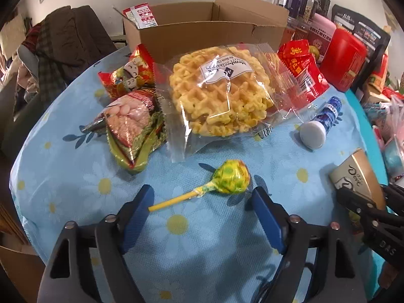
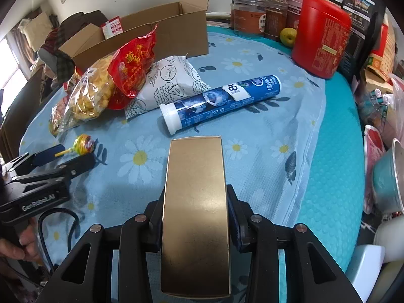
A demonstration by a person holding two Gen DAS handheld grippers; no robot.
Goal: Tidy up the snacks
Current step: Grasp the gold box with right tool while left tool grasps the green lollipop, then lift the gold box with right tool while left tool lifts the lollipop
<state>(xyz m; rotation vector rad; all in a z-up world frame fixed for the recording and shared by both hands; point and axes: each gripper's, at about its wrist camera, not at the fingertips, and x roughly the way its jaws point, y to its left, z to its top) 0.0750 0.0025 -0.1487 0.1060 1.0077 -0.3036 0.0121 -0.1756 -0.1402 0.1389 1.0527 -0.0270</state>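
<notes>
A gold box [image 2: 195, 217] is gripped by the right gripper [image 2: 195, 202]; the lollipop [image 1: 228, 180], at 12 o'clock between the spread-apart left gripper [image 1: 202, 197] jaws, could be nudged away by 1 fingertip.

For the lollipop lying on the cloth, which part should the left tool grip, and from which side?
Grip the wrapped head of the lollipop, coming from above. The stick is thin and lies flat on the cloth; the head is round and stands higher, already between the open left tool.
</notes>
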